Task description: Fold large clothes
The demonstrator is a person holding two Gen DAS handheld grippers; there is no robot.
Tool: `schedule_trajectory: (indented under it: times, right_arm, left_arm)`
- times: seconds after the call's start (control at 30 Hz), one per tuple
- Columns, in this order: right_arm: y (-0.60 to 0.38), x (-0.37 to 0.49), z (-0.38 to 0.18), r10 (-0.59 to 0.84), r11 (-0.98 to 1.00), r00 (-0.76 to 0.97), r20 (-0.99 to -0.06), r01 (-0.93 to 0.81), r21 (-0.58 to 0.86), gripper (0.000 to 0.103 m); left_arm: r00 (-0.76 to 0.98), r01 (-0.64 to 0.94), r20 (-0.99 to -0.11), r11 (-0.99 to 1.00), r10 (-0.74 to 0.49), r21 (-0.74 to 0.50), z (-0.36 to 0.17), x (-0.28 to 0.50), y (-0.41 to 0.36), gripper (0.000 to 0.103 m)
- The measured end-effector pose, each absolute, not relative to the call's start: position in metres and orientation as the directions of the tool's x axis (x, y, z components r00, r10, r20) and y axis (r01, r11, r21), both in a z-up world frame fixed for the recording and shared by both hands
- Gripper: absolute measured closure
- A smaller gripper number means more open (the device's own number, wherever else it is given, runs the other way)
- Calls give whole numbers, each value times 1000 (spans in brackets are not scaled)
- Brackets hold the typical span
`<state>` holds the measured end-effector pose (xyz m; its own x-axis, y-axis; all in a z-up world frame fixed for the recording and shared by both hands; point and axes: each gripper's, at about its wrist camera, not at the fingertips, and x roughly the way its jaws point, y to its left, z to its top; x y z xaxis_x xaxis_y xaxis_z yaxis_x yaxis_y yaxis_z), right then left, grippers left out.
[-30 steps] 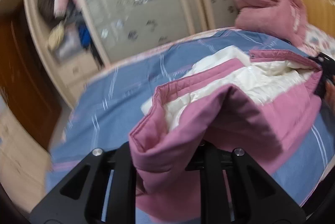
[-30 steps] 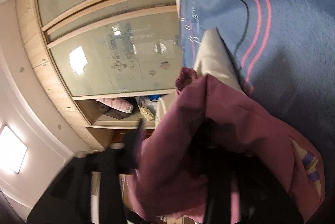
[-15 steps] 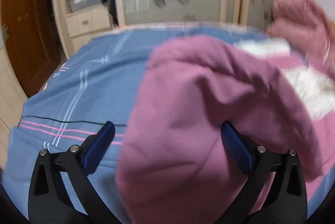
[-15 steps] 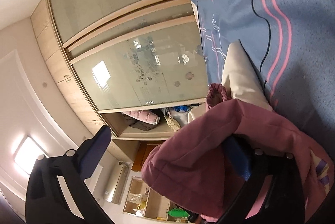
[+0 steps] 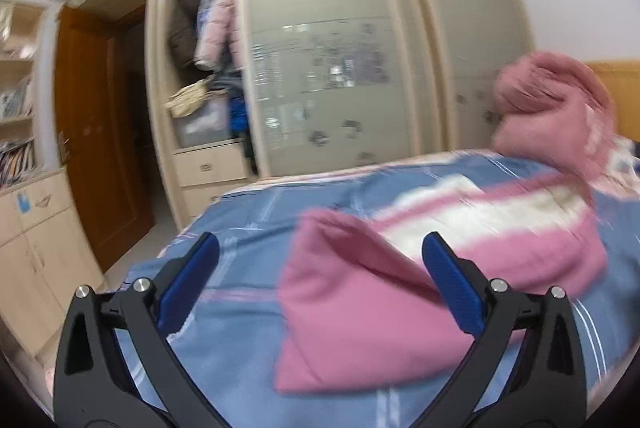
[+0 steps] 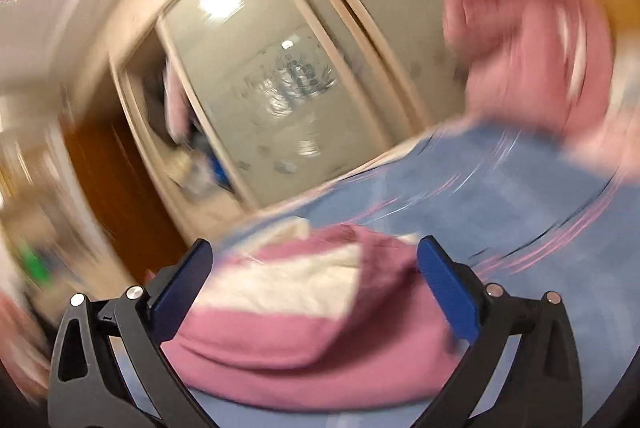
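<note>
Left tool [image 5: 320,260] nearly level, jaws spread wide and empty, right tool [image 6: 314,258] likewise (blurred), padded pink garment with cream lining [image 5: 360,312] lay on the blue striped bed cover [image 5: 240,344], below both.

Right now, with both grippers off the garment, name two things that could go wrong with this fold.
1. The pink jacket lies bunched on the blue bedspread, its white lining showing; the puffy fold may spring open.
2. The left gripper and right gripper stand open close over it; a finger could snag and drag the fabric.
</note>
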<state>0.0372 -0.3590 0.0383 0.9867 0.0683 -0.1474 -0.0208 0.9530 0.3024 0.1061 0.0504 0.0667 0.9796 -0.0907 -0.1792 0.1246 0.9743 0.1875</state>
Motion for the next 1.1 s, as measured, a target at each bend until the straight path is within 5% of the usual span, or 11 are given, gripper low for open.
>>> schedule_trajectory:
  times: [0.13,0.27,0.7,0.97,1.1]
  right_arm:
    - [-299,1,9,-11,999,978,-210,21,48,1]
    - [-283,-30,-13,-53,998,979,-197,59,23,1]
    - [-279,-25,-28,-11,994,963,-268,41,104,1]
    - [-258,-6,-32,-5,1000,958,-288,6,1,1]
    - [-244,17,-33,-33,987,953,-301,-17,-162,1]
  left_arm:
    - [955,197,-253,966,-151,165,24,80,32,2]
    - [903,248,-391,960,-181,129,-4,79,28,2]
    - [889,307,-390,944,-239,123,-12,60,21,2]
    - [885,308,-395,946,-247,98,-9,69,24,2]
    - [891,303,-392,943,-229,140,-11,75,18,2]
